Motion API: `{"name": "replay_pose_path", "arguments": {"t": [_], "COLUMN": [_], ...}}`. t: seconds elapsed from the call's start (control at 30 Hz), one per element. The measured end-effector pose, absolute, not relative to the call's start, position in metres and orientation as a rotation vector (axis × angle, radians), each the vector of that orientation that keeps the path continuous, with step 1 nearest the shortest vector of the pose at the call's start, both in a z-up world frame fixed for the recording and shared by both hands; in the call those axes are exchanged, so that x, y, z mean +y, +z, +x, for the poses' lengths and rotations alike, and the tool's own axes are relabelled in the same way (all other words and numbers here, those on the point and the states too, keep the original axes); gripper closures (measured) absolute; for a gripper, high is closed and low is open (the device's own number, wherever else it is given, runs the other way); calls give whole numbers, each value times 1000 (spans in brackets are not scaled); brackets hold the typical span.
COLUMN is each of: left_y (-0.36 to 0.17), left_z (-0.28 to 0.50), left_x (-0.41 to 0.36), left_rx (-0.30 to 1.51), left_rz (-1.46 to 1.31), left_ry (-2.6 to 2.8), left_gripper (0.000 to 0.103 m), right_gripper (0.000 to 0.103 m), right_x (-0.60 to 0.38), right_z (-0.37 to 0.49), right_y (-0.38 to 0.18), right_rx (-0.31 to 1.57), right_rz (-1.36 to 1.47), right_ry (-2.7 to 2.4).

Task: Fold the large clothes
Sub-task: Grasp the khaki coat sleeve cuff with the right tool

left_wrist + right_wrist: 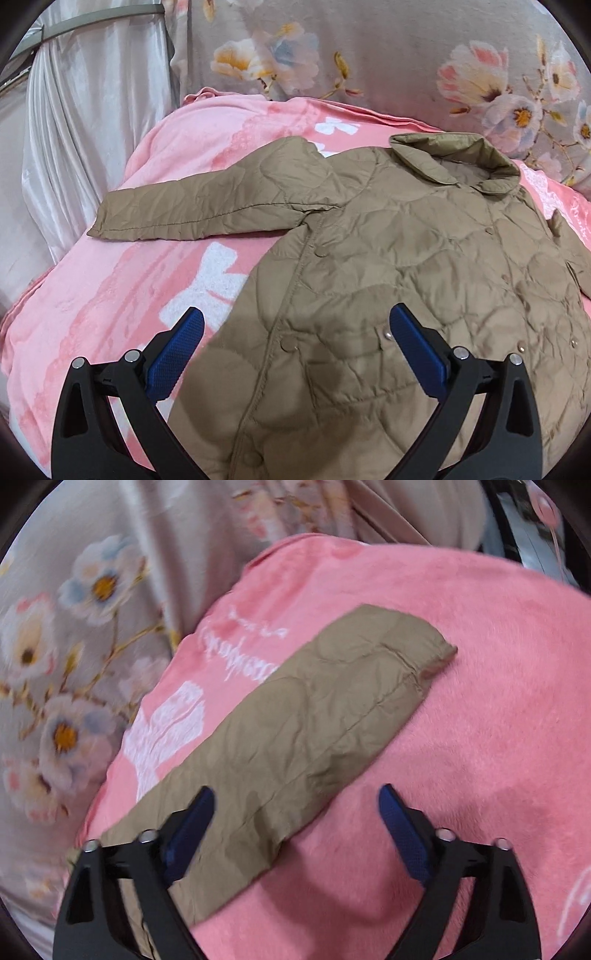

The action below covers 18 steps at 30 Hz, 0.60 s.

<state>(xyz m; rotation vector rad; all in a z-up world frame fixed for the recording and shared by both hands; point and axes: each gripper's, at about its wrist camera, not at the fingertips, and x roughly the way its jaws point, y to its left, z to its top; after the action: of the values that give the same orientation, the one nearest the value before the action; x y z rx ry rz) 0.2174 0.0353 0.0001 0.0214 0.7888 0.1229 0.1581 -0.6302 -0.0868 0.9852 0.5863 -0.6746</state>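
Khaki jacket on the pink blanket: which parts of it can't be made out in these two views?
- Left wrist view: the jacket hem is cut off by the bottom edge and hidden behind the left gripper.
- Left wrist view: its far sleeve runs past the right edge.
- Right wrist view: only one sleeve shows, motion-blurred; where it joins the body is hidden behind the right gripper.

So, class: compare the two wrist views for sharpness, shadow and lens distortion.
Left wrist view: sharp; the quilted jacket shows clear stitching, with a soft shadow near the left gripper. Right wrist view: motion-blurred, notably the floral fabric and the jacket sleeve. Both are fisheye-curved with dark corners.
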Motion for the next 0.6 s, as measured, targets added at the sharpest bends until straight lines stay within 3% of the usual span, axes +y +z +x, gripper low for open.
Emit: {"name": "replay_pose_path", "arguments": {"t": [0.03, 0.1, 0.2, 0.43, 0.6], "left_y": [-1, -4, -8, -10, -5], "left_z": [219, 224, 228, 234, 240], "left_x": [37, 40, 45, 55, 63], "left_rx": [789, 794, 801, 802, 797], "left_rz": [19, 13, 7, -20, -54], "left_ry": [124, 128, 132, 142, 146], "left_gripper": [5, 5, 5, 11, 11], "right_gripper": [38, 68, 93, 97, 97], "right_x": [-635, -638, -637, -565, -430], "right_z": [160, 162, 170, 207, 247], "right_y": [-92, -98, -99, -16, 52], "right_rx": [578, 567, 537, 420, 451], "right_rz": [1018, 1062, 1083, 829, 520], "right_ry": [-678, -691, -684, -454, -111]}}
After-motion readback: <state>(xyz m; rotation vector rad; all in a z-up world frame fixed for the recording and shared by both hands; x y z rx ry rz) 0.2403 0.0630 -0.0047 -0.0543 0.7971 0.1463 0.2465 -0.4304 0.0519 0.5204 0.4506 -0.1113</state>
